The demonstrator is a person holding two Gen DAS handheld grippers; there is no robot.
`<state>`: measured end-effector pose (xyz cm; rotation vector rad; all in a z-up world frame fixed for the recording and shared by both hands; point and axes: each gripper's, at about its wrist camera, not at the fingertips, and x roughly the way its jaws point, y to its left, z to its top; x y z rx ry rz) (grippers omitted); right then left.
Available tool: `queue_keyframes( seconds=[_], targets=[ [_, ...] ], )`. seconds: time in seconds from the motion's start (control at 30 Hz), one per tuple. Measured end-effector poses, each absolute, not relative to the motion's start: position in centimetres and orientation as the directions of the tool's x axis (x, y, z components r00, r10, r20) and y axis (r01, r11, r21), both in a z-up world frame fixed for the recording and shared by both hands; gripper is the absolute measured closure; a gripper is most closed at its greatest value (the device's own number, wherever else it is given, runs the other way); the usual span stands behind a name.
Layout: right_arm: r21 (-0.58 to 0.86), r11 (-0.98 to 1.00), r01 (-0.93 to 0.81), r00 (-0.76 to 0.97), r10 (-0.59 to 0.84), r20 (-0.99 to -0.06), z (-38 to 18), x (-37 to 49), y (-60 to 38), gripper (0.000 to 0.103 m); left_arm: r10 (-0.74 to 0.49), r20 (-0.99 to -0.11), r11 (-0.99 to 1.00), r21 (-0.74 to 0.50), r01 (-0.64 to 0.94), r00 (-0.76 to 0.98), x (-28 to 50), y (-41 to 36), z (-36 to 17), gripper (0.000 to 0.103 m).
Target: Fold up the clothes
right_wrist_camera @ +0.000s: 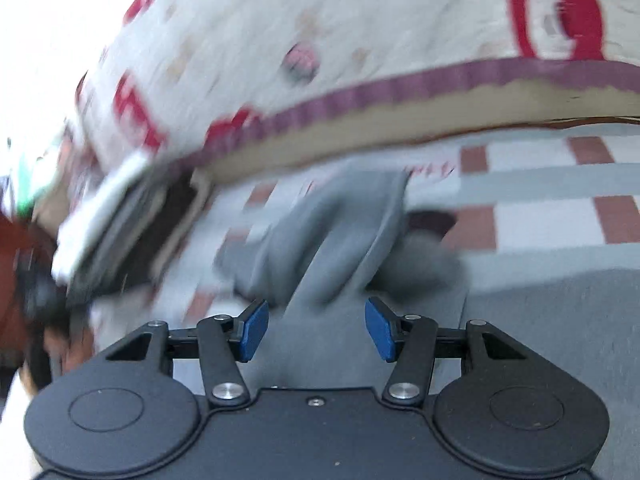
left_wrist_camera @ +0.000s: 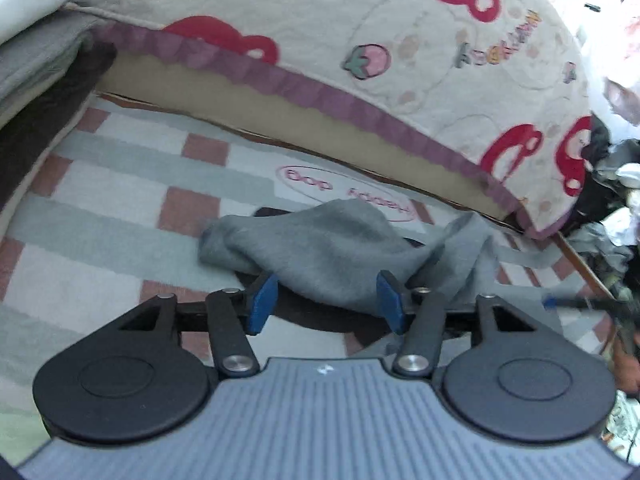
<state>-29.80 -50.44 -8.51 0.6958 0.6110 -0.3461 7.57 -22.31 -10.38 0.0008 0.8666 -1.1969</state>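
**Q:** What fills the views, biggest thing first?

**A:** From my remote seat, the largest thing is a cream quilt (left_wrist_camera: 360, 40) with red cartoon shapes and a purple trim, running across the top of both wrist views. Below it lies a checked blanket (left_wrist_camera: 120, 208) in pale grey, white and brick-red squares; this is the surface I am working on. At the far left of the left view sits a stack of flat fabric (left_wrist_camera: 36, 60), white over grey over dark.

**Q:** Where is the clothing, and how far along is the folding?

**A:** A grey garment (left_wrist_camera: 320, 248) lies on the checked blanket, just ahead of both tools. It is bunched and twisted, not flat, with a dark piece (left_wrist_camera: 320, 316) partly under it. I judge this item is not folded as it lies; it needs spreading and creasing. The stack at left looks neatly layered, though I cannot tell whether this task put it there.

**Q:** And your tools?

**A:** The left hand-held gripper (left_wrist_camera: 326, 304) is low over the blanket, its blue pads spread wide with the garment's near edge lying between them, not pinched. The right hand-held gripper (right_wrist_camera: 318, 334) is also spread wide and holds nothing, close to grey fabric; that view is heavily blurred.
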Motion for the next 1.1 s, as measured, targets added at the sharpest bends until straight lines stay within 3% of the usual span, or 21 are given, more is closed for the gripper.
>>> queue_keyframes(
  seconds=[0.07, 0.13, 0.2, 0.33, 0.37, 0.4, 0.43, 0.6, 0.73, 0.93, 1.0, 1.1],
  targets=[
    [0.488, 0.715, 0.501, 0.766, -0.104, -0.635, -9.1, -28.1, -52.2, 0.041, -0.794, -0.605, 0.363, -0.399, 0.842, 0.055, 6.6, -23.0, -11.0, 0.045],
    [0.461, 0.718, 0.521, 0.742, -0.113, -0.661, -10.1, -26.1, -53.8, 0.039, -0.763, -0.645, 0.322, -0.331, 0.887, 0.037, 4.9, -23.1, -11.4, 0.035],
    [0.411, 0.714, 0.566, 0.696, -0.147, -0.703, -11.4, -23.6, -54.3, 0.035, -0.718, -0.696, 0.271, -0.264, 0.926, 0.012, 3.3, -23.5, -11.9, 0.034],
    [0.419, 0.656, 0.628, 0.661, -0.165, -0.732, -14.8, -20.2, -56.1, 0.032, -0.689, -0.719, 0.214, -0.322, 0.922, -0.091, 2.8, -24.2, -13.2, 0.032],
    [0.437, 0.641, 0.631, 0.665, -0.155, -0.731, -15.7, -19.5, -56.8, 0.038, -0.682, -0.725, 0.22, -0.334, 0.917, -0.1, 2.9, -24.3, -13.5, 0.031],
    [0.457, 0.631, 0.627, 0.681, -0.159, -0.715, -15.6, -19.5, -57.0, 0.081, -0.675, -0.731, 0.233, -0.339, 0.911, -0.1, 3.0, -24.3, -13.8, 0.028],
    [0.478, 0.627, 0.615, 0.709, -0.176, -0.683, -14.5, -20.0, -56.9, 0.098, -0.668, -0.738, 0.248, -0.344, 0.905, -0.098, 3.1, -24.4, -14.0, 0.022],
    [0.574, 0.611, 0.545, 0.823, -0.258, -0.506, -9.1, -22.6, -56.4, 0.097, -0.65, -0.745, 0.27, -0.411, 0.871, -0.15, 3.6, -24.2, -14.9, 0.021],
    [0.498, 0.634, 0.592, 0.805, -0.442, -0.396, -2.7, -27.5, -55.2, 0.098, -0.666, -0.732, 0.262, -0.411, 0.873, -0.145, 3.4, -24.1, -14.7, 0.021],
    [0.383, 0.508, 0.772, 0.634, -0.564, -0.53, -4.7, -32.3, -53.7, 0.098, -0.74, -0.646, 0.188, -0.469, 0.863, -0.19, 3.0, -23.5, -13.2, 0.021],
    [0.337, 0.46, 0.821, 0.567, -0.597, -0.567, -5.4, -33.9, -53.2, 0.098, -0.737, -0.648, 0.173, -0.457, 0.873, -0.193, 2.5, -23.6, -13.1, 0.02],
    [0.264, 0.384, 0.885, 0.461, -0.639, -0.617, -6.4, -36.3, -52.5, 0.089, -0.698, -0.688, 0.177, -0.433, 0.884, -0.198, 1.9, -24.2, -13.9, 0.02]
  ],
)
